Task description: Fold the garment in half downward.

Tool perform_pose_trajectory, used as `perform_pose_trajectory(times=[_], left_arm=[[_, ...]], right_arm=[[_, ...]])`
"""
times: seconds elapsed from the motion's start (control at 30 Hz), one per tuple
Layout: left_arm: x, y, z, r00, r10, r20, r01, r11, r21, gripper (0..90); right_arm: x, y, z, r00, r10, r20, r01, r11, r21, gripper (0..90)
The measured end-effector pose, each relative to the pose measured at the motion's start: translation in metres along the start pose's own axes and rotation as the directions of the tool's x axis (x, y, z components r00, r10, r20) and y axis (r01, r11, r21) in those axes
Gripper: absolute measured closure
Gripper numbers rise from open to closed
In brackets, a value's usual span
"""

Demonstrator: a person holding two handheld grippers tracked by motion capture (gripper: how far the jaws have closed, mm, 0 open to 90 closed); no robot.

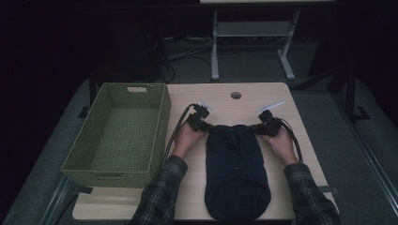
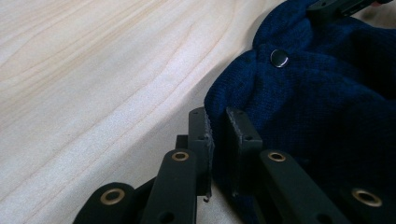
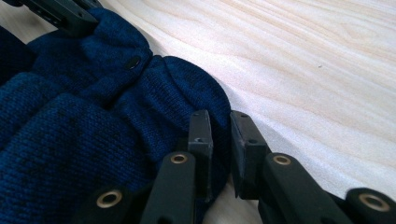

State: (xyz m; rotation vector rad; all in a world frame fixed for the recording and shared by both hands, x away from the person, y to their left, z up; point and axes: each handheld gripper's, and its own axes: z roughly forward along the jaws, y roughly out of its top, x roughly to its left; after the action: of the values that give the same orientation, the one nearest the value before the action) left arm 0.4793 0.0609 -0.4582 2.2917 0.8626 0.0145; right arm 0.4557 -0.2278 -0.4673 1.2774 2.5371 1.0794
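Wooden table point(image 1: 244, 105): both grippers pinch navy knit garment point(image 1: 237, 173); no legible writing.

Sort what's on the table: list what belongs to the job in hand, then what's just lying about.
In the job:
- dark blue knitted garment
- left tongs, shut on its edge
- right tongs, shut on its other edge

Lying about:
- green woven basket, unused so far
- table

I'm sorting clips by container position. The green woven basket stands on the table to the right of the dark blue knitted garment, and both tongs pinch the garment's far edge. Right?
Not quite. The high view shows the green woven basket left of the dark blue knitted garment, not right. The left tongs and right tongs do pinch its far edge.
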Motion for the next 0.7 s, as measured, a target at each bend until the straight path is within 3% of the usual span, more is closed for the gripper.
perform_pose_trajectory(times=[0.27, 0.4, 0.7], left_arm=[[-0.004, 0.004, -0.007, 0.9984, 0.021, -0.052, -0.021, 0.9997, 0.013, 82.4], [-0.006, 0.008, -0.015, 0.9971, 0.021, -0.073, -0.023, 0.9996, -0.018, 82.5], [-0.008, 0.024, -0.035, 0.9892, 0.063, -0.132, -0.073, 0.9950, -0.068, 82.4]], right_arm=[[0.003, 0.004, -0.003, 0.9996, -0.012, 0.027, 0.011, 1.000, 0.019, 80.3], [0.004, 0.009, -0.007, 0.9995, -0.014, 0.029, 0.014, 1.000, 0.007, 80.3], [0.007, 0.022, -0.022, 0.9987, -0.028, 0.043, 0.030, 0.998, -0.050, 80.3]])
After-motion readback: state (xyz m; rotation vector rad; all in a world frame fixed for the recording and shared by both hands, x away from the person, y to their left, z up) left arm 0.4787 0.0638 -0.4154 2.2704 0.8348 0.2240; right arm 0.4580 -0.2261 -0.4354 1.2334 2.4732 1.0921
